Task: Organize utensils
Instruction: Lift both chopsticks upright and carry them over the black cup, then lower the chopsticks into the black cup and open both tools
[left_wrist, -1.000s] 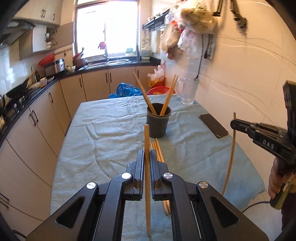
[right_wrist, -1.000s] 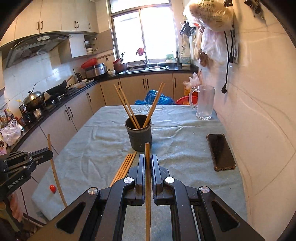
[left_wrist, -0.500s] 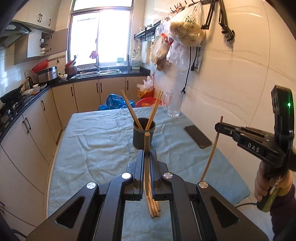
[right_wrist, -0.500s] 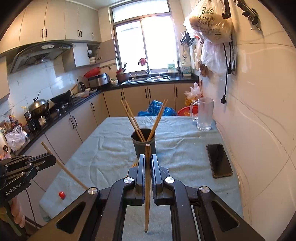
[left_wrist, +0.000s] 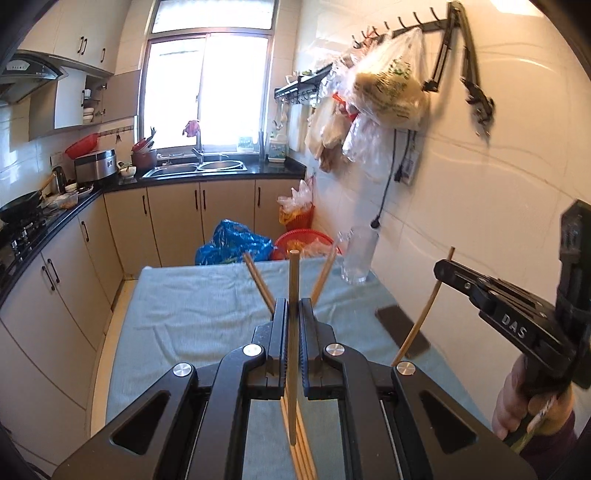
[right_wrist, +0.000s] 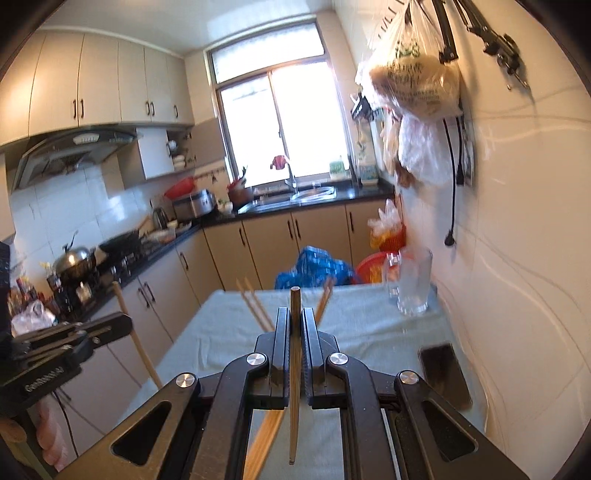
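**Entry: two chopsticks held aloft above the table, holder hidden from both cameras**

- Left gripper (left_wrist: 293, 314): jaws closed on one chopstick (left_wrist: 293, 332), which is clamped near its upper third and hangs almost upright, its lower end free above the table (left_wrist: 177, 317)
- Right gripper (right_wrist: 294, 325): jaws closed on a second chopstick (right_wrist: 294, 387), likewise near upright, lower tip unsupported
- Each gripper is also seen from the other's camera, off to the side of the table, with its stick slanting down from the jaw tips
- Chopsticks already stowed (left_wrist: 258, 280): three tops are seen fanning out just beyond the left gripper's fingertips; the holder itself is hidden behind the fingers in both views, so its rim cannot be located
- Loose chopsticks (left_wrist: 301, 450): a small bundle lies on the table directly under the left gripper, not yet collected
- Phone (right_wrist: 445, 373): flat on the table, toward the wall side
- Glass mug (right_wrist: 413, 280): at the far wall-side corner of the table

Hazards judged from this position

- With the holder masked by the fingers, a stick may be lowered outside the rim or onto it, and dropped on the table
- The leaning stowed sticks may be struck by a descending tip, which could tip the holder
- Each stick is pinched at one narrow point only; rotation or slipping in the jaws is likely if a tip is knocked
- If both sticks are brought in together, a collision between grippers is possible
- A dropped stick could roll toward the table edge or strike the glass mug
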